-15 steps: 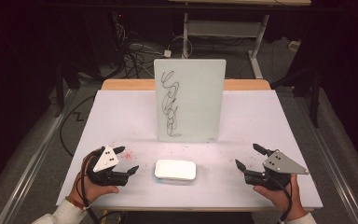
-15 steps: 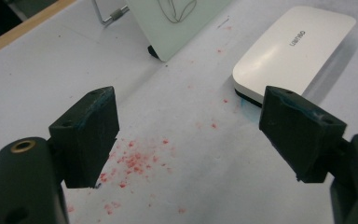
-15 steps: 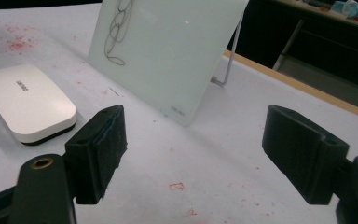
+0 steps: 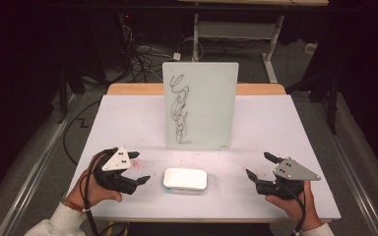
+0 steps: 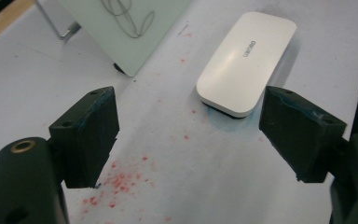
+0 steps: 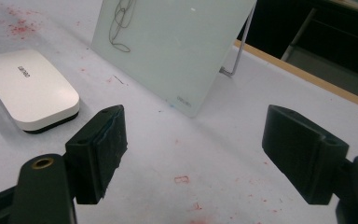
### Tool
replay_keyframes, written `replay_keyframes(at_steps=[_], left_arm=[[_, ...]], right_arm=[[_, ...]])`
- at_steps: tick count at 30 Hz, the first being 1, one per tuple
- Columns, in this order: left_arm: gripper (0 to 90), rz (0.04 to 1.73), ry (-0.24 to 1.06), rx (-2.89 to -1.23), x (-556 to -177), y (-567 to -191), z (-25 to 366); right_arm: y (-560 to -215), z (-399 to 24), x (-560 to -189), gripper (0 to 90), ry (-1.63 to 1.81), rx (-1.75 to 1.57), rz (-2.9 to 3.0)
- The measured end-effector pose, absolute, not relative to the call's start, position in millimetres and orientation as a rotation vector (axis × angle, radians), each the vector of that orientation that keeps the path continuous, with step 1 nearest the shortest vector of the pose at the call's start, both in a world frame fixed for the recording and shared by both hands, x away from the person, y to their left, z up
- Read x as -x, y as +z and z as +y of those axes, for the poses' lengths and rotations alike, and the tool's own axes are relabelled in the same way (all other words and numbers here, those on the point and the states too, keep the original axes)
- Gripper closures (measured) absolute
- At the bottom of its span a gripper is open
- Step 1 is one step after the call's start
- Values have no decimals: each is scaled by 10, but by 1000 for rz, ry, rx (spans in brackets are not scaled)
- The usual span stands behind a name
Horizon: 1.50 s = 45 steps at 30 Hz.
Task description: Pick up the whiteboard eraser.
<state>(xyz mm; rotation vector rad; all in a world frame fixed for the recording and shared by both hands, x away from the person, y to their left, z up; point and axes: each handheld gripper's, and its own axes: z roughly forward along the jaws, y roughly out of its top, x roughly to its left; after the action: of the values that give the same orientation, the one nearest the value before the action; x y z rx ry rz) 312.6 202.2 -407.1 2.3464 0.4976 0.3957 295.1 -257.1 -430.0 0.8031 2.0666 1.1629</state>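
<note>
In the high view, a white eraser (image 4: 185, 179) lay flat near the front edge of the bench (image 4: 128, 123), about midway between the two hands. The left tongs (image 4: 138, 167) sat just to the eraser's left, jaws spread wide and pointing toward it, the nearer jaw tip close to the eraser's end but not touching. The right tongs (image 4: 259, 165) were farther from it on the other side, also spread wide and holding nothing, angled toward the back left. Behind the eraser a pale glass board (image 4: 200, 105) stood propped upright, with a dark looping scribble (image 4: 179, 109) running down its left part. Faint red specks (image 4: 137, 163) dotted the bench by the left tongs. In the left gripper view, the left tongs (image 5: 189, 135) stood wide apart with bare bench between them; the eraser (image 5: 246, 61) lay ahead and to the right, its near end just beyond the right jaw, and the board's lower corner (image 5: 126, 32) showed at the top left. Red specks (image 5: 116, 184) were scattered beside the left jaw. In the right gripper view, the right tongs (image 6: 193, 149) gaped wide over bare bench; the eraser (image 6: 28, 88) lay off to the left, and the board (image 6: 177, 46) leaned on its thin metal stand (image 6: 240, 46) ahead.
</note>
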Motion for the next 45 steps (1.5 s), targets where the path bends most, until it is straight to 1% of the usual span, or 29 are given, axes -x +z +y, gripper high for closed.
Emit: replay_keyframes(at_steps=[2,5,6,7,10,11,12,16,18,25,29,32,39,40,41,42,45], left_arm=[[191,476,385,-2366,-3142,-4072,1980],[177,419,312,-2439,-3219,-4074,1843],[172,394,289,-2478,-3269,-4086,1712],[172,394,289,-2478,-3269,-4086,1712],[172,325,255,-2530,-3332,-4114,1473],[175,270,244,-2554,-3373,-4129,1315],[177,270,244,-2554,-3373,-4129,1315],[177,192,202,-2606,-3465,-4174,1055],[177,164,147,-2639,-3541,-4222,937],[177,129,66,-2707,-3666,-4363,762],[199,123,33,-2727,-3730,-4445,724],[233,112,5,-2723,-3755,-4504,707],[262,81,22,-2722,-3752,-4492,690],[276,73,37,-2719,-3747,-4479,700],[289,73,100,-2700,-3712,-4449,727],[289,73,100,-2700,-3712,-4449,727],[290,115,186,-2646,-3673,-4380,831]], right_arm=[[-4302,-2562,-2956,224,1166,-806,2070],[-4322,-2561,-2964,224,1166,-812,2080],[-4345,-2559,-2977,224,1155,-811,2095],[-4353,-2560,-2984,224,1155,-811,2100],[-4366,-2561,-2993,224,1161,-816,2107],[-4370,-2563,-2995,224,1157,-814,2111],[-4370,-2563,-2995,224,1157,-814,2111],[-4402,-2541,-3003,230,1156,-816,2130],[-4417,-2533,-3006,231,1149,-812,2140],[-4450,-2517,-3026,230,1149,-806,2164],[-4473,-2519,-3046,230,1169,-817,2188],[-4482,-2515,-3051,230,1171,-813,2197],[-4483,-2503,-3047,232,1177,-800,2209],[-4484,-2504,-3048,232,1175,-794,2214],[-4483,-2501,-3044,232,1179,-793,2216],[-4479,-2501,-3040,232,1180,-794,2216],[-4473,-2508,-3033,232,1183,-794,2214]])
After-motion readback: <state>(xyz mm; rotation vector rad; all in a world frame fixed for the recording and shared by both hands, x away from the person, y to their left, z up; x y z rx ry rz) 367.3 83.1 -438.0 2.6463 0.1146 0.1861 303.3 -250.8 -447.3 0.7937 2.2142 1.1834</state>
